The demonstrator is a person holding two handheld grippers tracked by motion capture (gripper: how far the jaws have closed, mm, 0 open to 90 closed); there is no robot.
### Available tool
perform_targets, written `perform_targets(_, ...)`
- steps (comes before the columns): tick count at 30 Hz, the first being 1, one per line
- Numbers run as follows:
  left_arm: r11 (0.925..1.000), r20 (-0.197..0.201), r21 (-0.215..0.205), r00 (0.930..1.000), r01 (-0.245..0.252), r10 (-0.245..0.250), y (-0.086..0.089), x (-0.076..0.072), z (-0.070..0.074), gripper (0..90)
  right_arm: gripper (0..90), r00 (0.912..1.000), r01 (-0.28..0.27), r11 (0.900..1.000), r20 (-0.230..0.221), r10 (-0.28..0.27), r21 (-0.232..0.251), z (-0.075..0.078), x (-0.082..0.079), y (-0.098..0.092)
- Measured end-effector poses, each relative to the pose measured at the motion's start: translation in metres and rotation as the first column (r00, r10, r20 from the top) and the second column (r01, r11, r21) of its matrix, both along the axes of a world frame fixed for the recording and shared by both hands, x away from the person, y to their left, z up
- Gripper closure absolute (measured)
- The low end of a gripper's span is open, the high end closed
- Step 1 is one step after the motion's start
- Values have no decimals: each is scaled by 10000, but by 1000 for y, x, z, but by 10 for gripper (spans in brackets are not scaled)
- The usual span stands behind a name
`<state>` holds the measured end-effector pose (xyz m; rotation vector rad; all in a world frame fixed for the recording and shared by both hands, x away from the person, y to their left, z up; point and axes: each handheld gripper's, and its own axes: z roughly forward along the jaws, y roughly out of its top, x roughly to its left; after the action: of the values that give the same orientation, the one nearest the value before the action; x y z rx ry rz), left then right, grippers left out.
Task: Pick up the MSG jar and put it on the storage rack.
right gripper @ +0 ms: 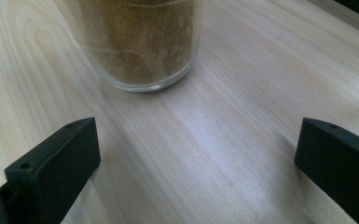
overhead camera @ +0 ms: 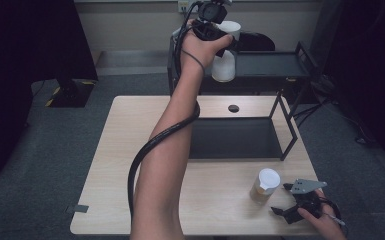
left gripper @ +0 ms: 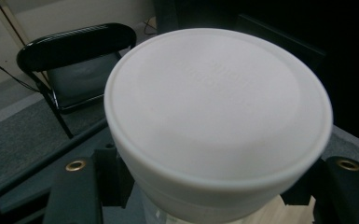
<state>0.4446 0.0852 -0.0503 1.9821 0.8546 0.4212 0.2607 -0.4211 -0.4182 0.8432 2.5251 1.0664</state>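
1. Grey carpet surrounds the pale wooden bench [overhead camera: 130, 165]
2. Left tongs [overhead camera: 228, 45] are clamped on a white-lidded jar [overhead camera: 224, 62], upright, raised above the far black shelf [overhead camera: 270, 64]
3. Right tongs [overhead camera: 280, 210] rest apart beside the brown jar [overhead camera: 265, 185] near the bench's front-right edge

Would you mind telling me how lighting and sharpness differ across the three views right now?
High view: dim, with near-black corners, though the table stays readable. Left gripper view: the white lid is evenly lit, its embossed lettering too soft to read. Right gripper view: warm and bright, a pale sheen on the wood before the jar of brown powder.
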Motion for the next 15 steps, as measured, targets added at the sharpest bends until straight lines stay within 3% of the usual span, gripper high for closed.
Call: perform_targets(15, 9993, -32, 116, 9994, -354, 354, -8, 24, -1, 348, 0, 10000, 12, 10000, -18, -12, 10, 0, 0, 0)
